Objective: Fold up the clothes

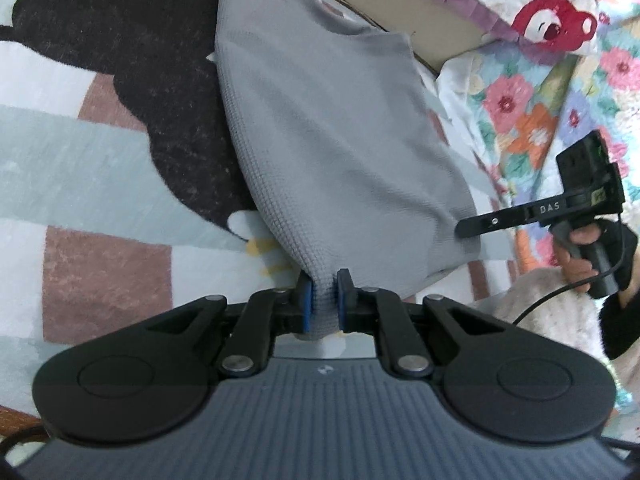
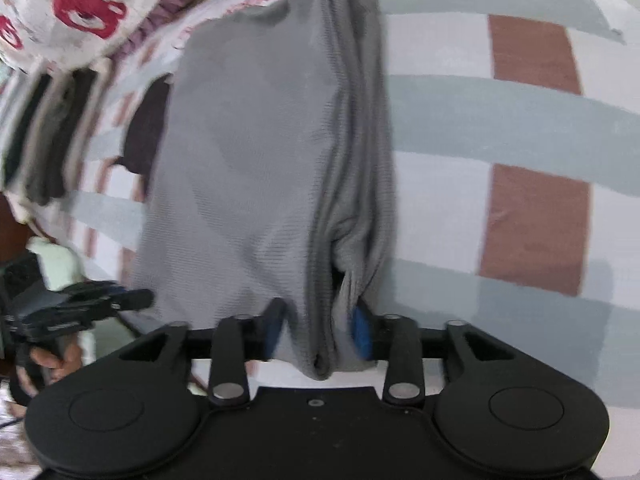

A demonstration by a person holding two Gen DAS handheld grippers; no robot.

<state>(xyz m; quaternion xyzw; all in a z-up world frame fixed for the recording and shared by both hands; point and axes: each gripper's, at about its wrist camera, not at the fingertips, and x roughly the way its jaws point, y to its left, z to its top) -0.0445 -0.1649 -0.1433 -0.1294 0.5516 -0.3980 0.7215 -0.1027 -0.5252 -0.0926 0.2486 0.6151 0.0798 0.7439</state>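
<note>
Two tools in play, one grey garment between them. The left tool (image 1: 324, 304) has its blue pads (image 1: 307, 307) pinched narrow on a bunched corner of the grey waffle-knit garment (image 1: 320, 120); cloth fills the gap between the pads completely. From that pinch the garment runs away from the camera and widens, lying over the bed cover (image 1: 80, 152), a blanket of pale teal and white bands with brown blocks and a large black shape under the garment's left edge.

In the left wrist view the right tool (image 1: 466, 231) reaches in from the right, its black finger tip at the garment's near right edge; a hand (image 1: 580, 256) grips its handle, with a cable trailing down. Behind it lie a flowered quilt (image 1: 520, 112) and a white cover printed with a red bear (image 1: 552, 20).

The right wrist view is motion-blurred. The right tool's jaws stand fairly wide, a thick folded bundle of the garment between the blue pads (image 2: 362, 332); the cloth reaches the right pad, but firm pressing cannot be told from the blur. The garment's folded edge runs up the middle of the frame. The left tool (image 2: 136, 300) shows at lower left, beside the garment's edge. A stack of dark folded clothes (image 2: 48, 136) sits at the far left on the bed.
</note>
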